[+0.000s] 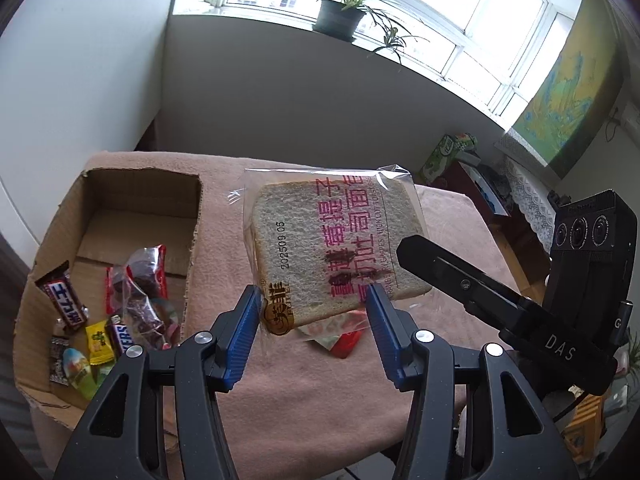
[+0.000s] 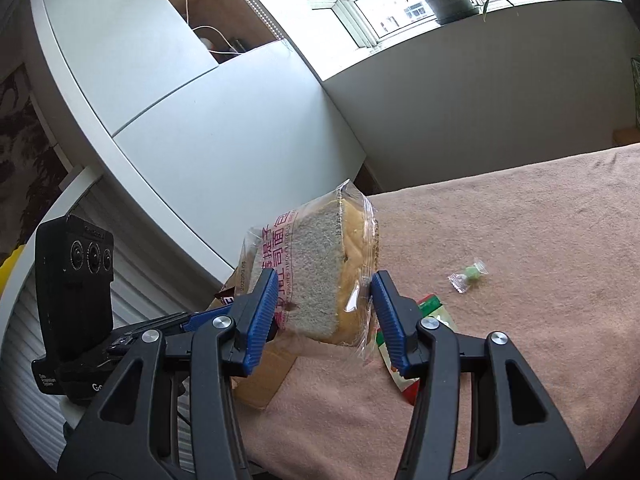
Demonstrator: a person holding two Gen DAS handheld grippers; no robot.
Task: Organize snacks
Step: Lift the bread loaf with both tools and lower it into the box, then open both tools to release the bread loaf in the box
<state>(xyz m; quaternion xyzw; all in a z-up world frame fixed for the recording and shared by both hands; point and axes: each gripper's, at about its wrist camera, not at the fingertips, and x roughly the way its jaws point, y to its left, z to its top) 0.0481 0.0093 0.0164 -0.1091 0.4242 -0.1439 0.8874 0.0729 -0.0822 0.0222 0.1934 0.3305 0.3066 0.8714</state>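
Carrying a wrapped slice of cranberry toast (image 1: 332, 240) clear above the pink-cloth counter (image 1: 320, 400), both claws on it at once. Clamping the left claw (image 1: 312, 308) on the bottom corner of the packet, blue pads pressing the wrapper from both sides. Clamping the right claw (image 2: 324, 296) across the slice's thickness from the other edge, so no gaping jaws on either side.

Guessing roughly halfway on the tidying. Spotting a decent pile in the cardboard box (image 1: 120, 200) already: a couple of Snickers bars (image 1: 120, 334), a clear bag of dried fruit (image 1: 140, 292), a yellow candy (image 1: 98, 342) and some smaller wrapped bits, all bunched at the near end. Leaving the far end of the box bare, so plenty of landing room for something flat like the toast.

Counting leftovers out on the cloth: a red-and-green packet (image 2: 436, 316) lying right under the toast, plus a small green wrapped candy (image 2: 468, 274) further out, well apart from everything else.

Thinking about clearance now. Needing to get over the torn box wall nearest the toast, standing just to its left in the left wrist view. Watching the two claws too, crowding close together on one small packet. Seeing nothing else on the cloth between packet and box, and the counter's far edge sitting well clear.
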